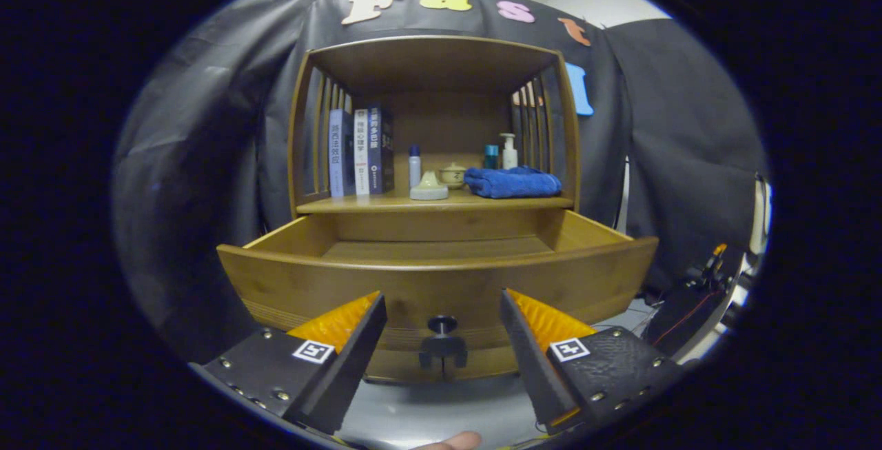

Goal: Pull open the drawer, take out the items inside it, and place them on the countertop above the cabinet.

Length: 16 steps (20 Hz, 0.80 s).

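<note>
The wooden cabinet's drawer point(441, 281) stands pulled far out toward me. The part of its floor point(441, 249) that shows is bare wood; the front of the inside is hidden behind the drawer front. A dark knob point(442, 326) sits low on that front. My gripper point(442, 293) is open, with one finger on each side of the knob and not touching it. On the countertop point(386, 205) above the drawer lie a folded blue towel point(513, 182), a pale lidded dish point(428, 189) and a small pot point(453, 174).
Three upright books point(362, 151) stand at the countertop's left, a slim bottle point(414, 164) beside them. A pump bottle point(508, 151) and a teal cup point(490, 156) stand behind the towel. Dark equipment with wires point(696, 298) sits right of the cabinet. A person's fingertip point(451, 442) shows below.
</note>
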### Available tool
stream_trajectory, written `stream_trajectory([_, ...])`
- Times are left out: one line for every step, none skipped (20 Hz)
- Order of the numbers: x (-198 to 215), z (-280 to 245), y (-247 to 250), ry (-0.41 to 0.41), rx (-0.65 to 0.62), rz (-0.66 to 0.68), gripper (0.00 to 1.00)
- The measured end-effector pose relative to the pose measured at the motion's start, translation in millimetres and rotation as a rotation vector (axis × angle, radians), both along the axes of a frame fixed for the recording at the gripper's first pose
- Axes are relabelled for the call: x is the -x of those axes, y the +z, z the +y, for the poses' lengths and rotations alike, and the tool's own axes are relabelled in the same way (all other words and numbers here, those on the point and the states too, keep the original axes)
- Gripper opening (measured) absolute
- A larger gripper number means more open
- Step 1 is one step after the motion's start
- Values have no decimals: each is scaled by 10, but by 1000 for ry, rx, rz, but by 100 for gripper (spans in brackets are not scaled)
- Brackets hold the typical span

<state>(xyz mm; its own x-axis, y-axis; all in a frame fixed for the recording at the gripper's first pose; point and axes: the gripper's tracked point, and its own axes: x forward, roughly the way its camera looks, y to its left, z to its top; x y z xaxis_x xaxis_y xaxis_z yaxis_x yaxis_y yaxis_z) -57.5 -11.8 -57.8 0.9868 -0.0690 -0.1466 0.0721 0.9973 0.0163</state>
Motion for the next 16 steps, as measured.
stream_trajectory([-7, -27, -76, -4, -8, 2, 98])
stream_trajectory([-23, -54, -121, -7, 0, 7, 98])
stream_trajectory([-34, -84, -164, -14, 13, 14, 98])
stream_trajectory([-55, -99, -210, -16, 22, 23, 98])
stream_trajectory([-65, -90, -245, -18, 24, 26, 98])
stream_trajectory([-109, -71, -266, -12, 17, 22, 98])
stream_trajectory([-159, -25, -296, 1, 6, 21, 98])
stream_trajectory([-227, 2, -328, 6, 7, 22, 98])
stream_trajectory([-302, 1, -356, 10, 9, 27, 98])
stream_trajectory([-291, 67, -428, 38, 11, 57, 98])
stream_trajectory([-433, 53, -392, 34, 21, 22, 98])
stream_trajectory([-459, 66, -411, 38, 17, 30, 99])
stream_trajectory([-425, 82, -405, 34, 11, 22, 99])
stream_trajectory([-432, 73, -413, 31, 6, 25, 100])
stream_trajectory([-424, 75, -420, 29, 11, 29, 99])
stream_trajectory([-458, 94, -408, 42, 18, 29, 100])
